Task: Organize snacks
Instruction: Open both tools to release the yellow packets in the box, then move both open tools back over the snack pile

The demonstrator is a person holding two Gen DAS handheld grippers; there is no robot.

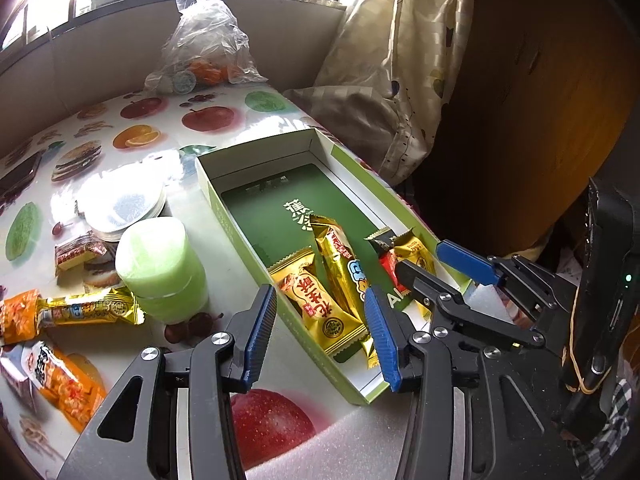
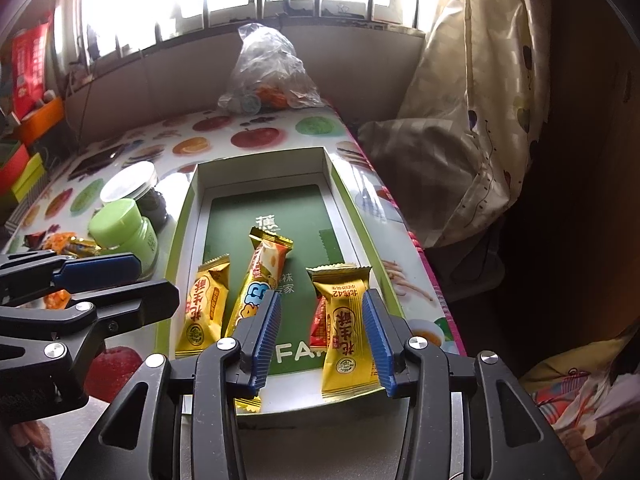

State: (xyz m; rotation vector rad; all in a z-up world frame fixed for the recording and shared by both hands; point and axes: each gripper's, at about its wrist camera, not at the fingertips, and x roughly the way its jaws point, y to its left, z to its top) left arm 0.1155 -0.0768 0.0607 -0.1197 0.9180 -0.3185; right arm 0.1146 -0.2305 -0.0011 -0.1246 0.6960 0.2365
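the snacks lie in the green box (image 2: 182, 216) on the fruit-print bench (image 1: 224, 132): a yellow peanut-crisp packet (image 2: 350, 332) sits between my right gripper (image 2: 320, 320) pads, untouched, the jaws released. a long gold bar (image 2: 258, 276) and another yellow packet (image 1: 316, 304) lie below my left gripper (image 1: 320, 332), also released and empty. more wrapped snacks (image 1: 72, 312) wait outside the box beside a green-lidded jar (image 1: 160, 264).
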